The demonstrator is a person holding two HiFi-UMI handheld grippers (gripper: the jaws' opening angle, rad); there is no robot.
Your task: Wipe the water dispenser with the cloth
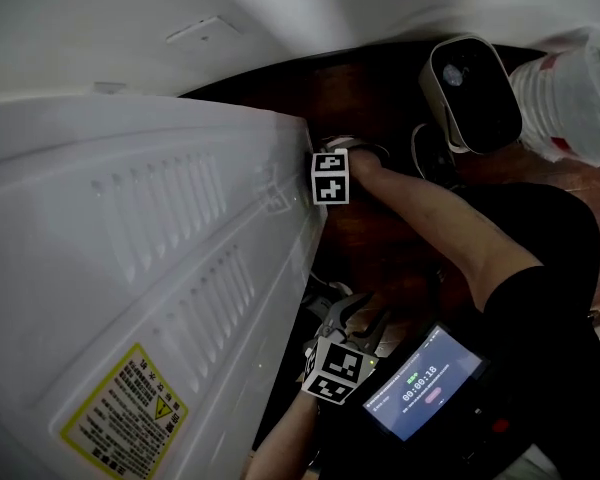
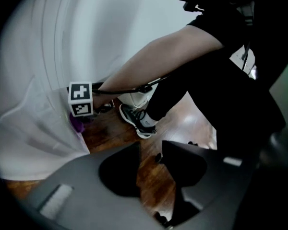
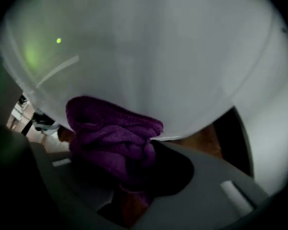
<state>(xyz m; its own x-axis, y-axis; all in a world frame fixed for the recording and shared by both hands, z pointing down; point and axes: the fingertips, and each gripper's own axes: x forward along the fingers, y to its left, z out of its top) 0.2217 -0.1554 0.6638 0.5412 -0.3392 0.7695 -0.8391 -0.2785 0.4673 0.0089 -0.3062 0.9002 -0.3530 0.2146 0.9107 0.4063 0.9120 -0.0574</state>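
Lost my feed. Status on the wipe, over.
Right claw shut on bunched purple cloth, against white plastic water dispenser. Left claw open, empty. Nothing seen blocking.

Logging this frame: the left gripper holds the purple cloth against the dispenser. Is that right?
No. It is the right gripper that holds the purple cloth against the dispenser, as the right gripper view shows. The left gripper is open and empty.

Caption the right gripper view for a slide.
Right gripper holding a bunched purple cloth against the white water dispenser.
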